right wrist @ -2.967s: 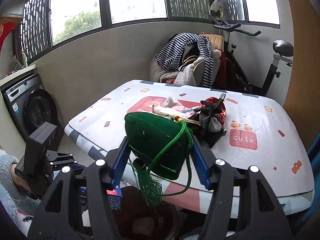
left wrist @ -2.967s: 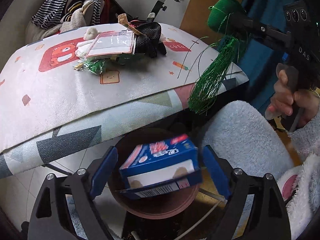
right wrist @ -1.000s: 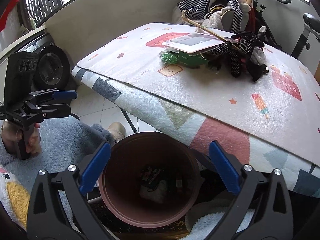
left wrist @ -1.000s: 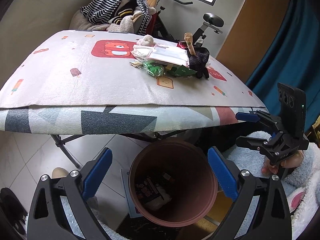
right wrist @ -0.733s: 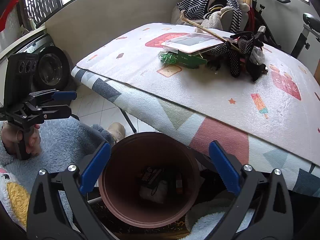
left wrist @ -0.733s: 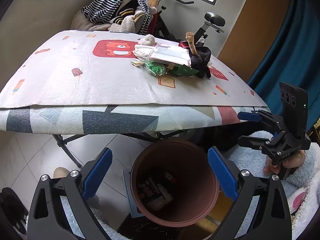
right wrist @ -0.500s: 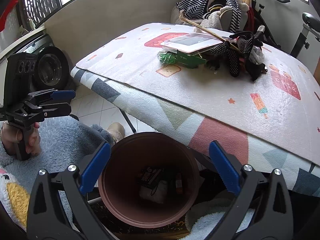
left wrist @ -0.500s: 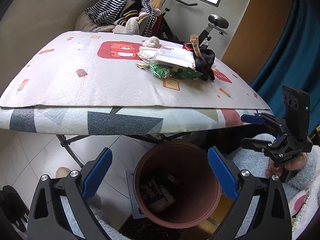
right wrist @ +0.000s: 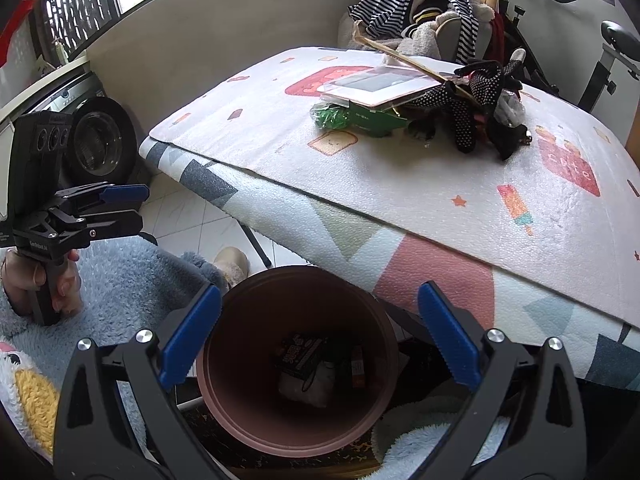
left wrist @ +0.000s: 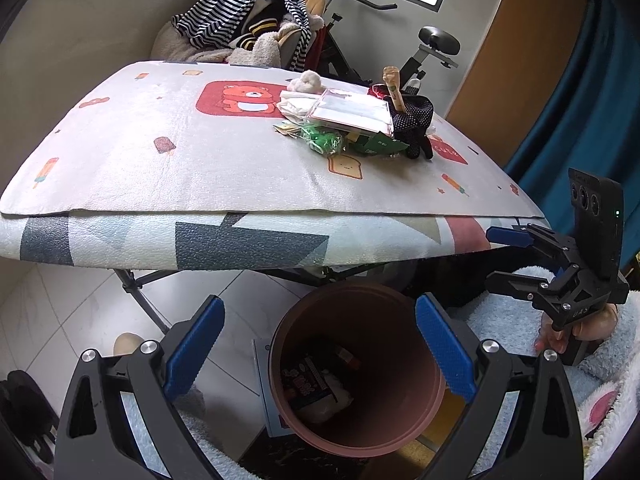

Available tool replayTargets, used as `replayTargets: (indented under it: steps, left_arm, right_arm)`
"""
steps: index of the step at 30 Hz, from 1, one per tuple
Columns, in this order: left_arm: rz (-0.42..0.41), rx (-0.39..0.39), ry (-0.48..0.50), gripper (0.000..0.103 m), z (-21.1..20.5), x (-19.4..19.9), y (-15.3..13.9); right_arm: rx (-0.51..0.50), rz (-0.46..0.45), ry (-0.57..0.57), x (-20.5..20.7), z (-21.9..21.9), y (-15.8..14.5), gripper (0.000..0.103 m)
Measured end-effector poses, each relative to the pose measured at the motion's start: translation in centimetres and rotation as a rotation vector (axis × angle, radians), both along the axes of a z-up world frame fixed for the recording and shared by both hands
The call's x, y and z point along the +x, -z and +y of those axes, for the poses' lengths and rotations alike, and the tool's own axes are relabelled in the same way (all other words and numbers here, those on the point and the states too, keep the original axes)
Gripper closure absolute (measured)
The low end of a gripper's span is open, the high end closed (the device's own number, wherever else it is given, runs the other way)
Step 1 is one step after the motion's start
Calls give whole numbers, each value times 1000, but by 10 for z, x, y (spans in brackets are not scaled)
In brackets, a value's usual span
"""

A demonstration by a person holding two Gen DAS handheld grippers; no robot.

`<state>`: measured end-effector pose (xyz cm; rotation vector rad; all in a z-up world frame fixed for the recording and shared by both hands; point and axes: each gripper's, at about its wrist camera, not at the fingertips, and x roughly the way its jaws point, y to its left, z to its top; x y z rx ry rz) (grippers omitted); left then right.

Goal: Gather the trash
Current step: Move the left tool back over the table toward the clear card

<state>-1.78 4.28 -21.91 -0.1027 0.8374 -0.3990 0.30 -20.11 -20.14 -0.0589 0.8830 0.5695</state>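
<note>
The left gripper (left wrist: 316, 350) and right gripper (right wrist: 318, 338) are both gaping wide, holding nothing, hovering over the brown bin (right wrist: 224, 400). Discarded packets (right wrist: 304, 354), perhaps snack boxes, are lying inside it. Ahead, more trash (left wrist: 352, 120) is sitting piled on the table (left wrist: 160, 168).

Trash pile (left wrist: 352, 120) lies on table (left wrist: 160, 184); bin (left wrist: 356, 364) stands below its edge.
</note>
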Motion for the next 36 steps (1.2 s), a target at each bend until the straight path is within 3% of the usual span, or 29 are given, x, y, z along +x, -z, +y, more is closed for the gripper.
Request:
replayTargets:
  steps: [10, 14, 17, 20, 24, 28, 36]
  left_arm:
    - [-46, 92, 114, 8, -32, 38, -23]
    - [-99, 92, 176, 6, -57, 70, -37]
    - [-134, 146, 224, 6, -83, 98, -43]
    - [-113, 181, 254, 6, -102, 133, -43]
    - [-98, 217, 245, 6, -117, 173, -41]
    - [-57, 197, 264, 6, -127, 205, -40]
    - [18, 189, 206, 6, -132, 249, -30]
  right_arm:
    - [25, -21, 82, 15, -14, -15, 6]
    - [45, -32, 193, 37, -35, -30, 6]
    - [84, -39, 261, 54, -53, -38, 6]
    - [97, -14, 306, 73, -68, -42, 6]
    - [81, -46, 334, 87, -79, -46, 6]
    - [89, -50, 341, 99, -89, -45, 6]
    - [98, -34, 347, 106, -103, -36, 6]
